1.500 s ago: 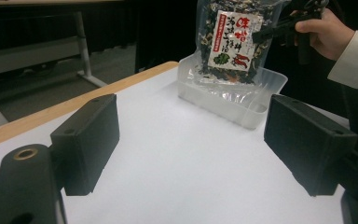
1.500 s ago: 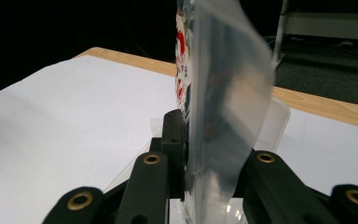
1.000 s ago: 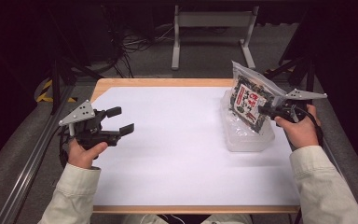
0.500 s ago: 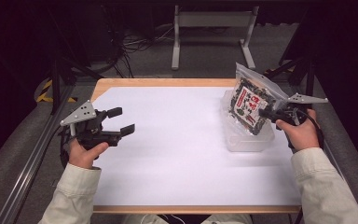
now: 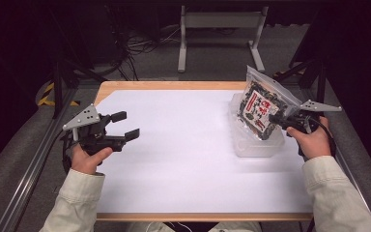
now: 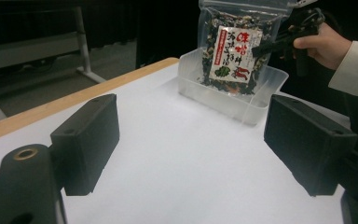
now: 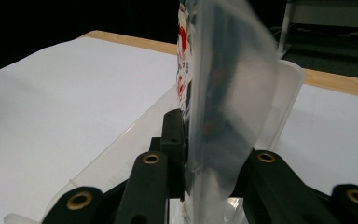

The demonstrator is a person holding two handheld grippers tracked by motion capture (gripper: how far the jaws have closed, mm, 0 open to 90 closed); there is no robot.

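In the high view the right tongs (image 5: 274,119) pinch a clear plastic pouch of dark dried food with a red-and-white label (image 5: 258,107), upright over a clear plastic tub (image 5: 258,145) on the white tabletop (image 5: 183,154), while the left tongs (image 5: 125,124) gape wide; the left gripper view shows the pouch (image 6: 233,51) standing in the tub (image 6: 233,100); the right gripper view shows jaws clamped on its edge (image 7: 223,93).

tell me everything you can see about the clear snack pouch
The clear plastic zip-top pouch holds dark dried bits and carries a white label with red characters. It stands roughly upright, its bottom inside the clear plastic tub at the table's right. The right gripper is shut on its side edge.
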